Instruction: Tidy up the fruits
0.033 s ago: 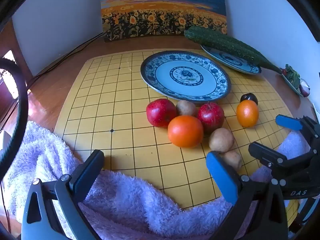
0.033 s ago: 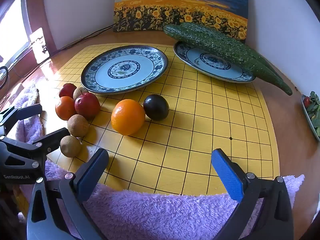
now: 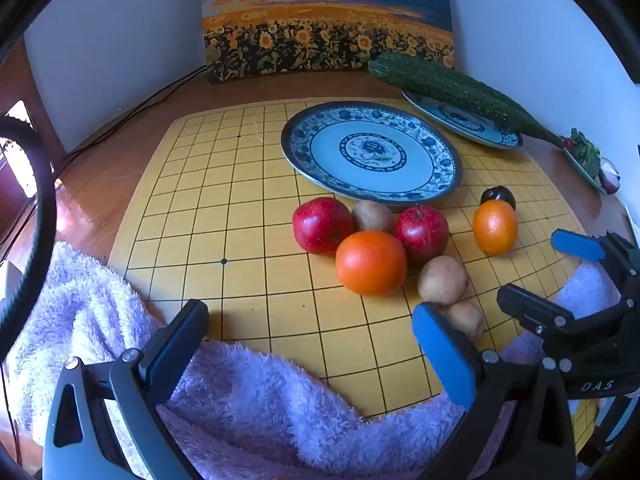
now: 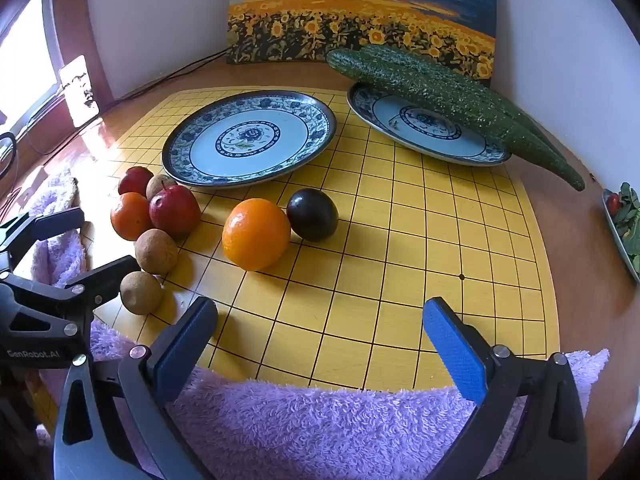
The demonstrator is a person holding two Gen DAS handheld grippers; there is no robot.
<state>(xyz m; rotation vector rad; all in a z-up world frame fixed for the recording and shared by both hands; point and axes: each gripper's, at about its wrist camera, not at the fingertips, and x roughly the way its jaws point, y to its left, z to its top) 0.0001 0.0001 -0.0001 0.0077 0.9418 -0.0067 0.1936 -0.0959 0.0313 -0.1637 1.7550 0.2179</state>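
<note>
Fruit lies loose on the yellow grid board (image 3: pixel 248 240) in front of an empty blue-and-white plate (image 3: pixel 372 152): two red apples (image 3: pixel 322 224) (image 3: pixel 422 229), two oranges (image 3: pixel 371 262) (image 3: pixel 495 226), a dark plum (image 3: pixel 498 196) and three brown kiwis (image 3: pixel 443 280). The right wrist view shows the plate (image 4: pixel 248 136), an orange (image 4: pixel 256 234), the plum (image 4: pixel 312 214) and kiwis (image 4: pixel 156 251). My left gripper (image 3: pixel 308 344) is open and empty over the purple towel. My right gripper (image 4: pixel 320 340) is open and empty, also at the board's near edge.
A second plate (image 4: pixel 424 128) at the back right holds two long cucumbers (image 4: pixel 440 92). A fluffy purple towel (image 3: pixel 260 400) covers the board's near edge. A sunflower painting (image 3: pixel 320 28) leans on the wall. A small dish of vegetables (image 4: pixel 626 220) sits at far right.
</note>
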